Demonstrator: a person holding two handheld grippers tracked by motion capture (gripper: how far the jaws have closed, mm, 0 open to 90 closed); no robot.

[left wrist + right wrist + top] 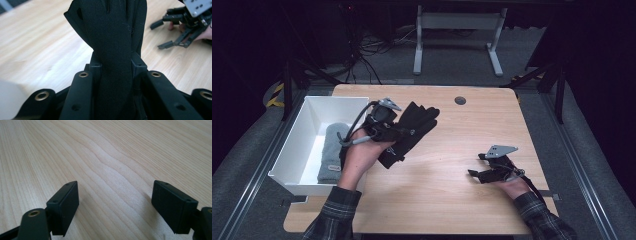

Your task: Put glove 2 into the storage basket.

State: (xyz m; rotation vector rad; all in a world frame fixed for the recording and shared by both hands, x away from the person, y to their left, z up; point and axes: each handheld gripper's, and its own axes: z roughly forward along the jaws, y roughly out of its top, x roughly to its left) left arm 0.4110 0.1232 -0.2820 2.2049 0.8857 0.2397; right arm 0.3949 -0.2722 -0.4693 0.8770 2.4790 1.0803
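Observation:
A black knit glove (pixel 414 125) hangs off the table in my left gripper (pixel 394 134), which is shut on it near the cuff. In the left gripper view the glove (pixel 112 37) is squeezed between the two black jaws, its fingers spreading upward past them. My right gripper (pixel 477 165) rests low on the wooden table (pixel 452 200) at the right, open, with nothing between its pads (pixel 63 205). It also appears far off in the left gripper view as the right gripper (pixel 172 32), jaws spread.
A white bin (pixel 312 107) stands at the table's left edge, just beside my left hand, with a grey glove (pixel 332 150) lying inside. A round grommet (pixel 460 100) sits near the table's far edge. Bare wood lies between the two grippers.

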